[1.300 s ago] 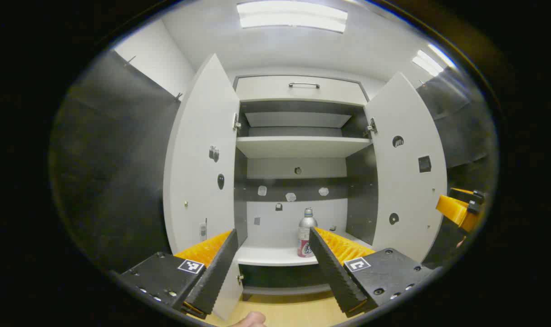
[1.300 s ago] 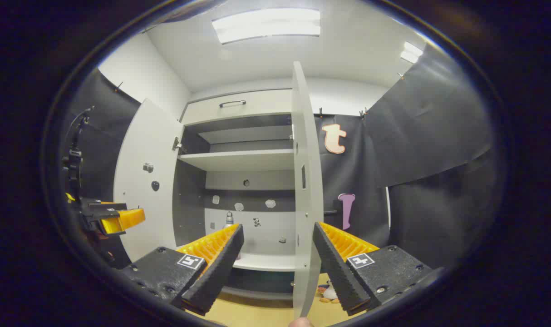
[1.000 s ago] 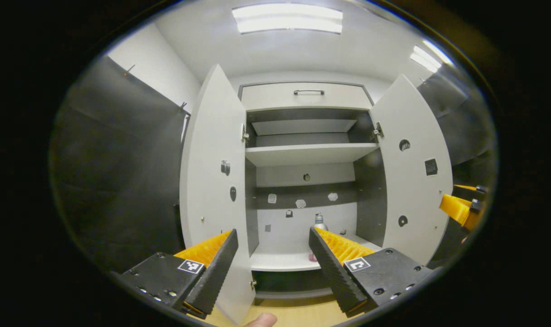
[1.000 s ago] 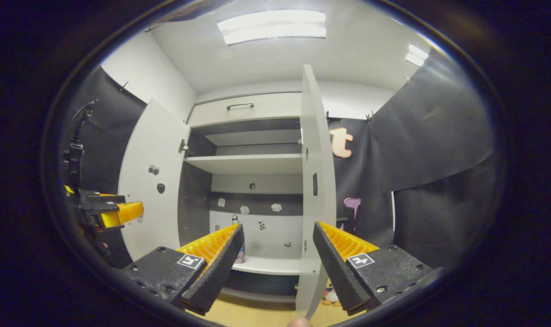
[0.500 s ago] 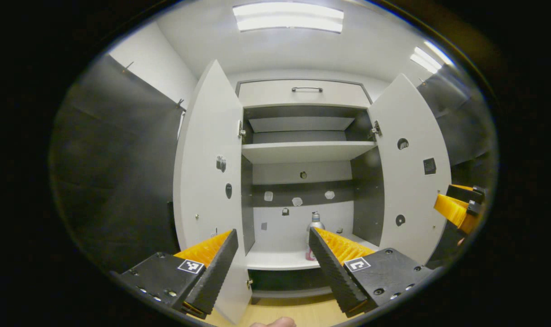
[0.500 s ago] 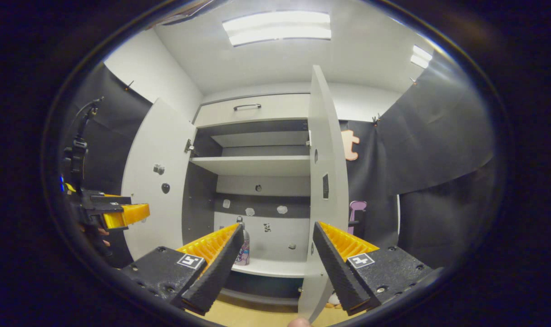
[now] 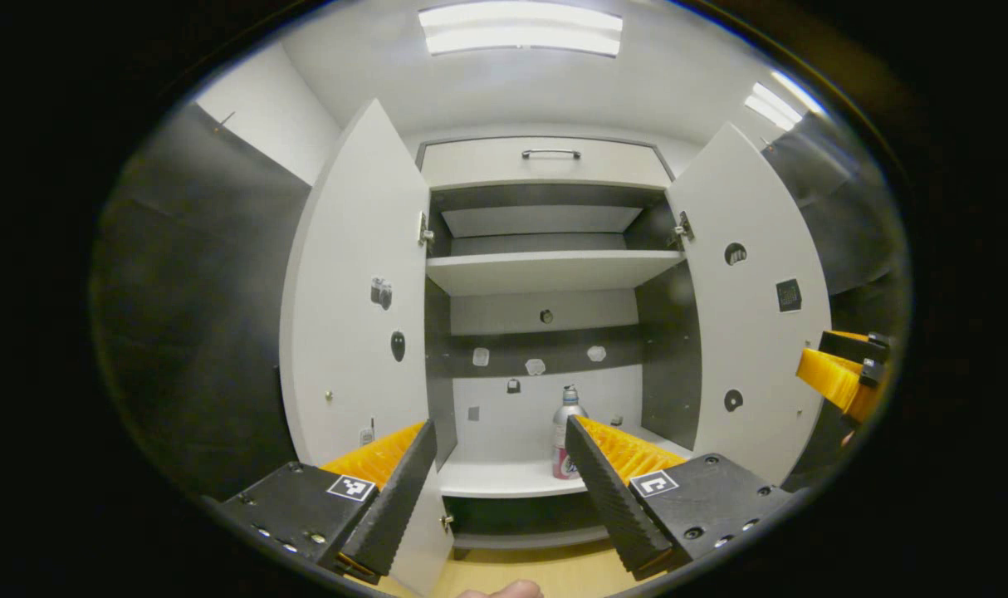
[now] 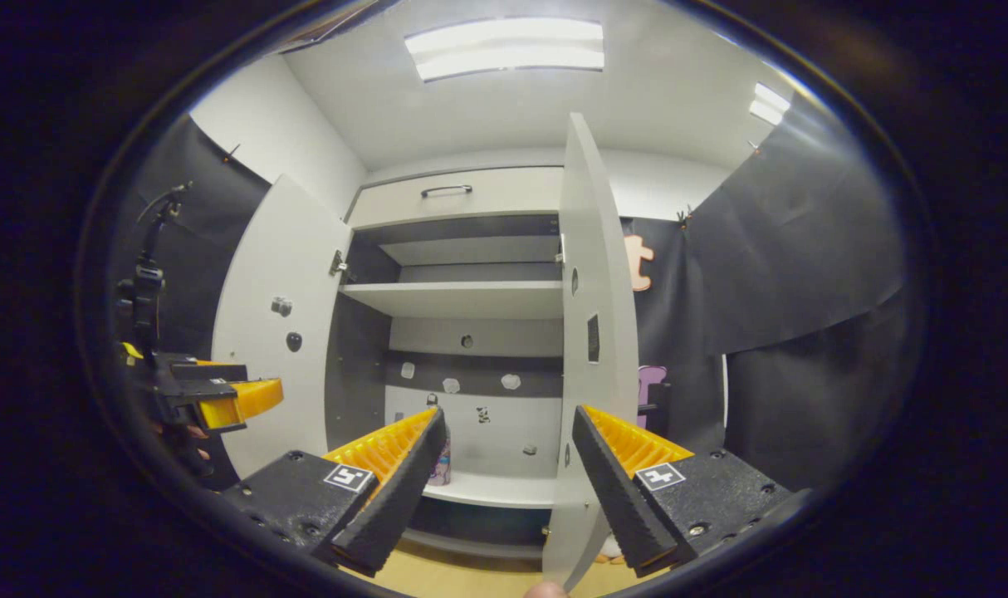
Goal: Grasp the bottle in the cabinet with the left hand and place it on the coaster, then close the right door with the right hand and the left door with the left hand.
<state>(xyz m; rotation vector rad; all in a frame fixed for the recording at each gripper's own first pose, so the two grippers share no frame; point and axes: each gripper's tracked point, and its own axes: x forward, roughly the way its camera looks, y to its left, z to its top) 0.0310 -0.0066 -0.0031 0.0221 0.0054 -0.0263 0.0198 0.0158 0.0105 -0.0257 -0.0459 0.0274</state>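
On the lowest shelf [image 7: 504,480] of the cabinet, near its right inner wall, the bottle [image 7: 564,432] stands upright, partly hidden behind one finger of the left gripper [image 7: 497,482]. Both doors, the left door [image 7: 350,316] and the right door [image 7: 749,316], stand wide open. The left gripper is spread with nothing between its fingers, and the right gripper [image 8: 508,486] is also spread and holds nothing, with the edge of the right door just in front of it.
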